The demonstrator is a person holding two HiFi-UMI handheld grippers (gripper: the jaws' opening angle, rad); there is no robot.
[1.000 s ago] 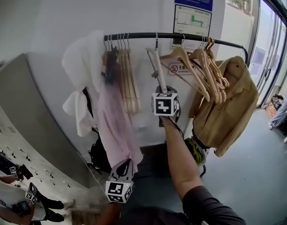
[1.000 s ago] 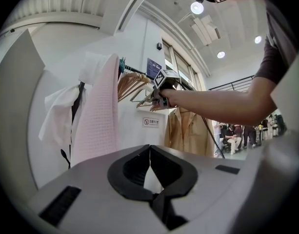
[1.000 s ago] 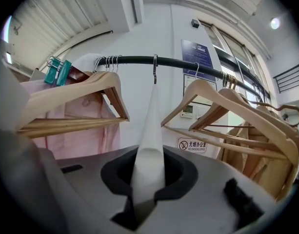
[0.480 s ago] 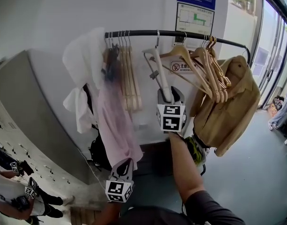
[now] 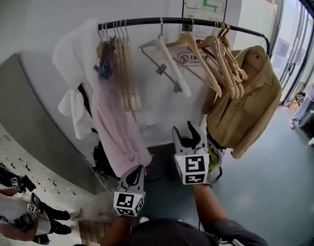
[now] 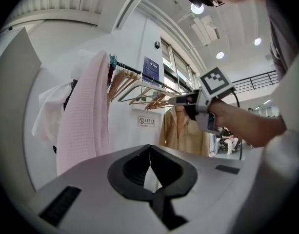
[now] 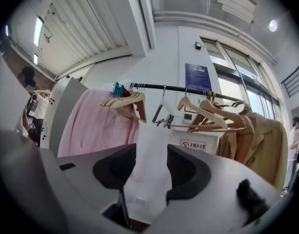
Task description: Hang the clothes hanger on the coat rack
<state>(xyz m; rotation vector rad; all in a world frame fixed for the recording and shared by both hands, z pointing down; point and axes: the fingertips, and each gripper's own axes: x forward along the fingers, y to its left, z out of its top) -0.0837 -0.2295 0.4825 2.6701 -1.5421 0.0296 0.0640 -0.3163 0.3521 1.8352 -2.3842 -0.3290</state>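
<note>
The white clip hanger point(image 5: 169, 65) hangs by its hook on the black rail point(image 5: 146, 21) of the coat rack, between two groups of wooden hangers. My right gripper point(image 5: 183, 129) is well below it and apart from it, jaws wide open with nothing between them. In the right gripper view the open gripper point(image 7: 151, 147) looks up at the white hanger point(image 7: 165, 112) and the rail point(image 7: 188, 88). My left gripper point(image 5: 137, 170) stays low beside the pink garment; its jaws point(image 6: 149, 147) are shut and empty.
A white garment point(image 5: 75, 65) and a pink one point(image 5: 116, 132) hang at the rail's left, with wooden hangers point(image 5: 127, 76) beside them. More wooden hangers point(image 5: 218, 60) and a tan jacket point(image 5: 249, 106) hang at the right. A grey cabinet point(image 5: 28, 122) stands left, glass doors point(image 5: 300, 60) right.
My right gripper opened, let go of the white hanger and dropped down and away from the rack. The hanger stays on the rail. The left gripper has not moved.
</note>
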